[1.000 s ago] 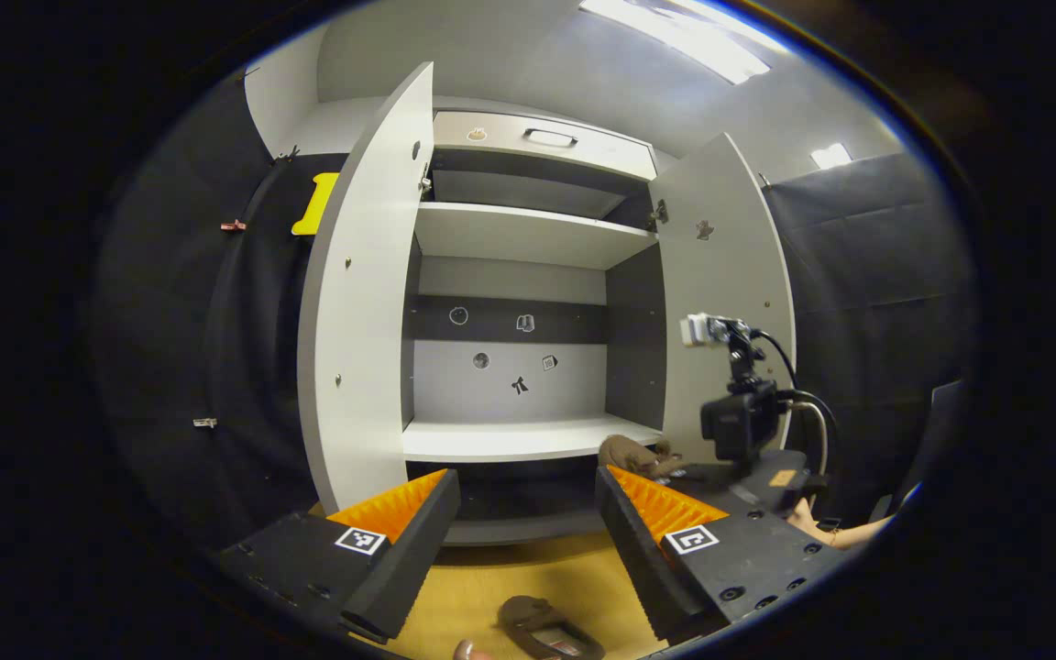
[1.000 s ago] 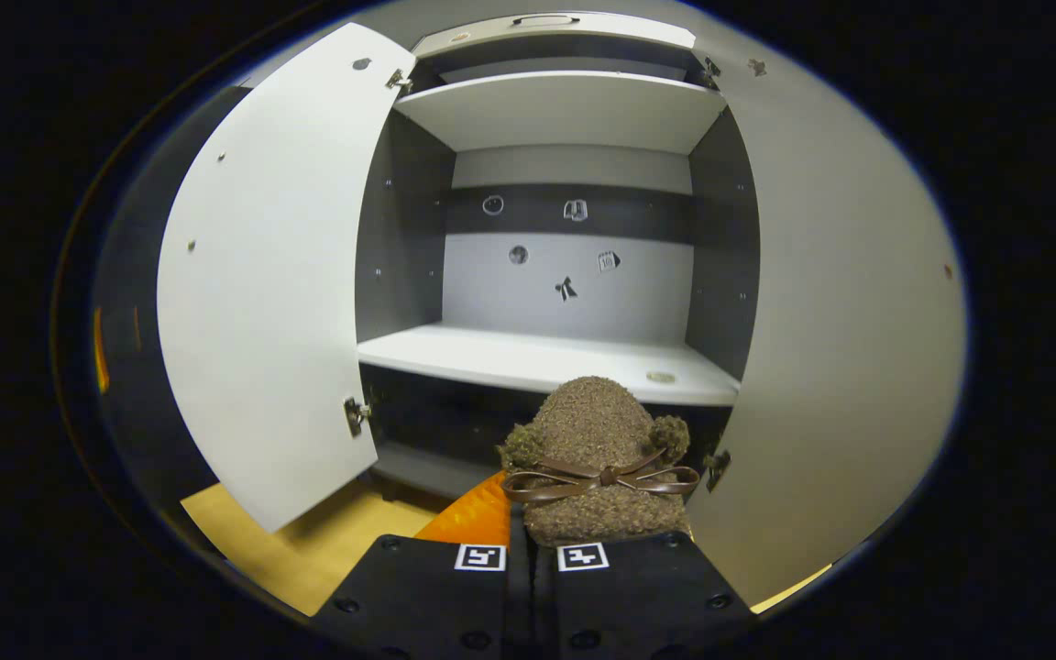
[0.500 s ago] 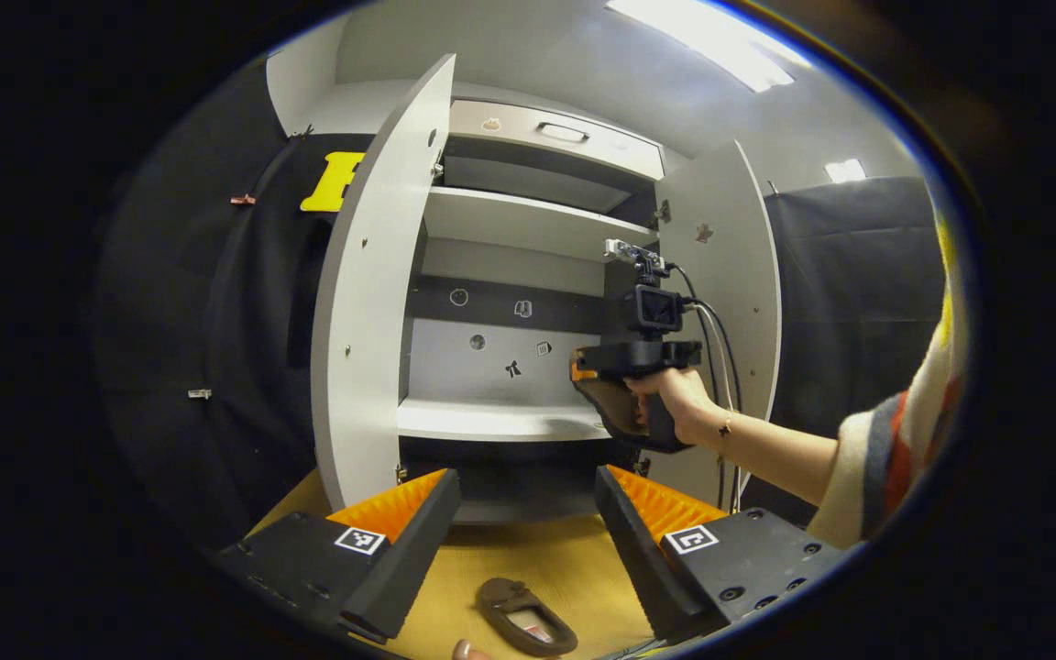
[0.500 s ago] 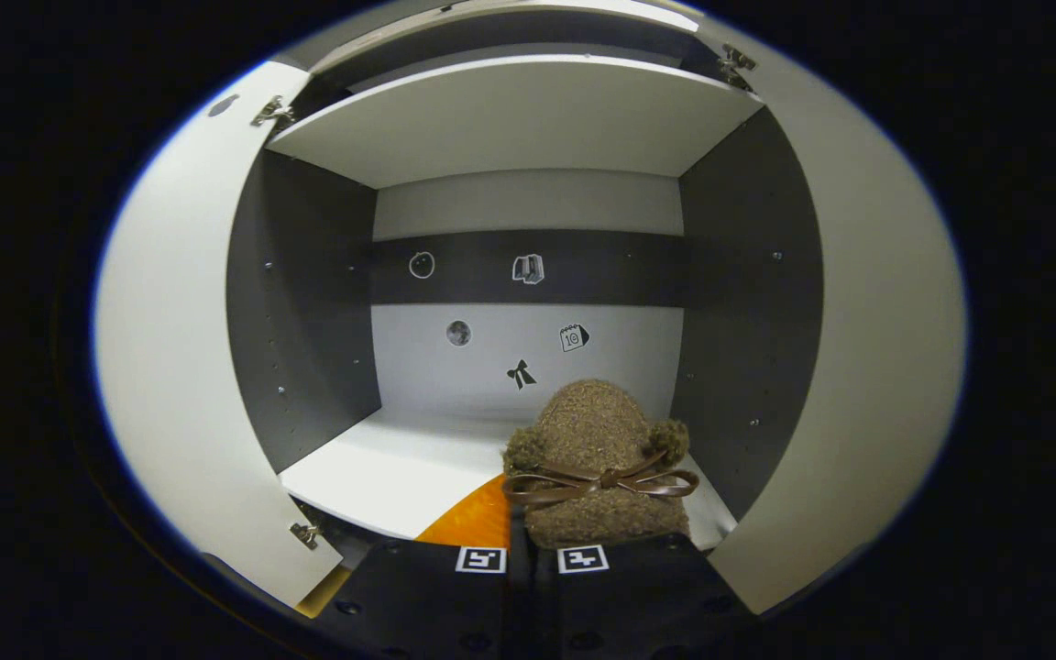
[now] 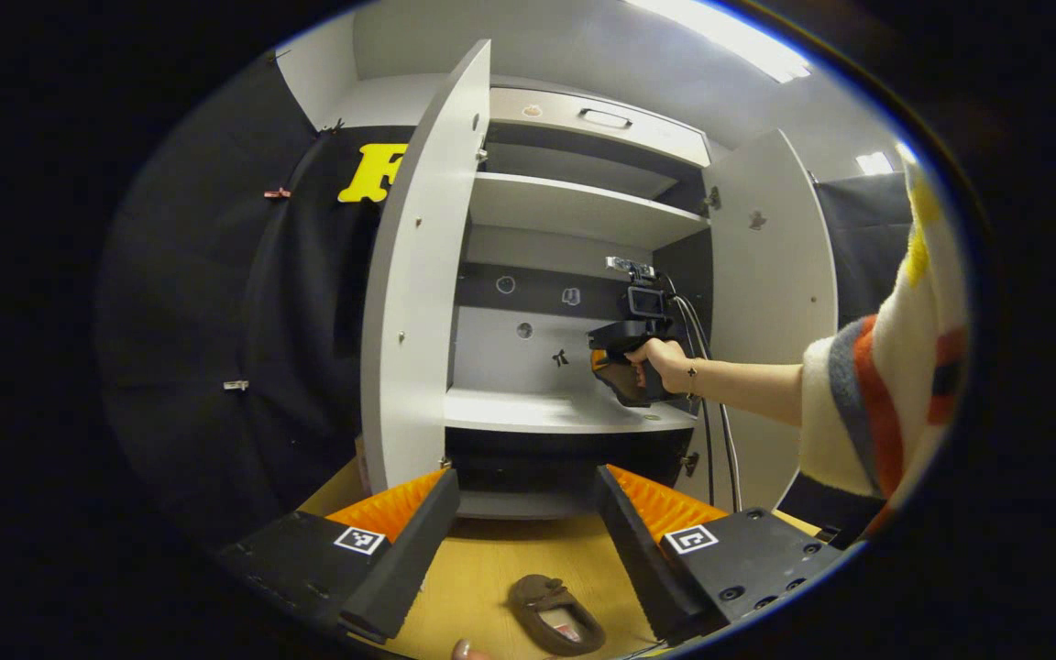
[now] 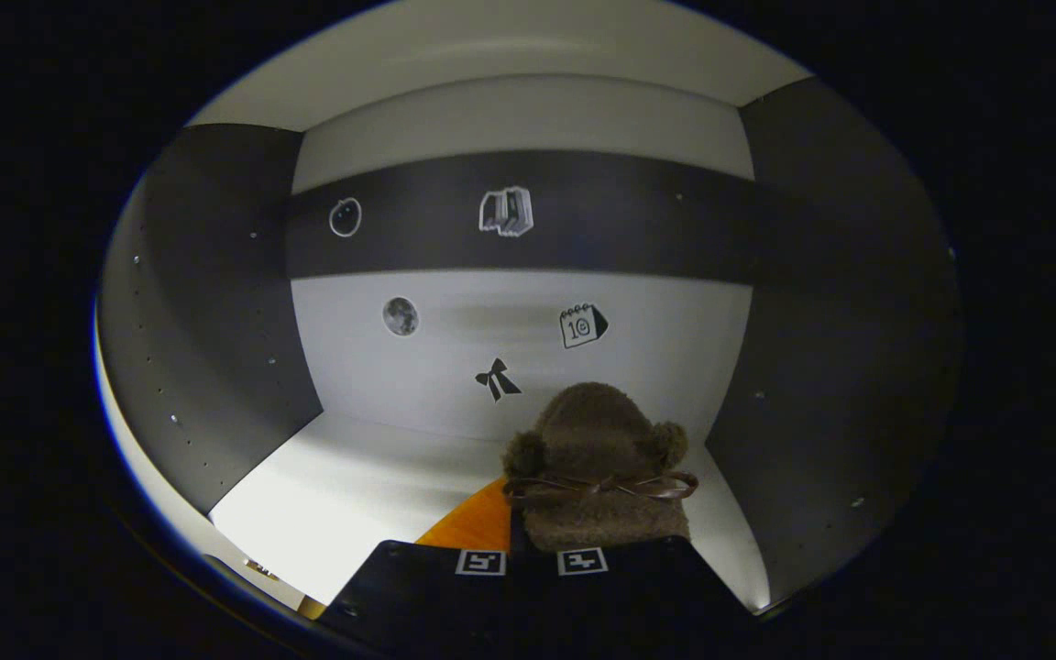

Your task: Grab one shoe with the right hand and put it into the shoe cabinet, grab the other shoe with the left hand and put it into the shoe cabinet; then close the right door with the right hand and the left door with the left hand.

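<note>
A brown fuzzy shoe (image 6: 597, 458) with a dark bow is clamped in my right gripper (image 6: 523, 541), which is shut on its heel end. The shoe hangs just above the white middle shelf (image 6: 354, 495), inside the shoe cabinet. In the left gripper view the right gripper (image 5: 624, 367) sits in a person's hand over that shelf (image 5: 546, 412). My left gripper (image 5: 528, 541) is open and holds nothing, low in front of the cabinet. The other brown shoe (image 5: 554, 612) lies on the wooden floor between and below its fingers. Both the left door (image 5: 418, 275) and the right door (image 5: 771, 302) stand open.
A striped sleeve (image 5: 876, 394) and forearm reach across to the cabinet from the right. Above are an upper shelf (image 5: 583, 206) and a drawer with a handle (image 5: 603, 117). Dark side walls (image 6: 207, 321) close in around the shoe. Wooden floor (image 5: 500, 568) lies before the cabinet.
The right gripper has carried its shoe from the cabinet's front edge deep inside, over the middle shelf. The left gripper has drifted a little, and stays open above the floor shoe.
</note>
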The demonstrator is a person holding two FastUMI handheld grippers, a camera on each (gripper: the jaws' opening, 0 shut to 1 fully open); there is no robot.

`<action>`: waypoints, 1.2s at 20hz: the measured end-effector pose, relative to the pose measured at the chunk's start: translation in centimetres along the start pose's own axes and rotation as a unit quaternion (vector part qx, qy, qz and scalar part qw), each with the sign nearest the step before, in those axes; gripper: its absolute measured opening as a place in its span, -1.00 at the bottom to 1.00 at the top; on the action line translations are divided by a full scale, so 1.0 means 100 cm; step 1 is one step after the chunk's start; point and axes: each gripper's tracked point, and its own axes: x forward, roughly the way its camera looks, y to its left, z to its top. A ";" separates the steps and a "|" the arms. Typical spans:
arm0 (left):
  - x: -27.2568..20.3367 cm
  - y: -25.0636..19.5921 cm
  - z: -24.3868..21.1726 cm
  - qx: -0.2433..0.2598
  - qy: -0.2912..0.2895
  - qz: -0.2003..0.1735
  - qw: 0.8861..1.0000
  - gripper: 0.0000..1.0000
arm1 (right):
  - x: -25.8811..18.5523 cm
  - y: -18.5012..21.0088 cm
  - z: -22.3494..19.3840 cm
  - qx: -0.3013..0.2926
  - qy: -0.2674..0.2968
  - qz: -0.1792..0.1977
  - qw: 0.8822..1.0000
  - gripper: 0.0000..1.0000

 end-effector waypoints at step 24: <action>0.021 -0.003 -0.052 -0.023 0.054 0.005 0.998 0.90 | -0.235 0.020 -0.012 -0.054 -0.149 0.083 0.984 0.96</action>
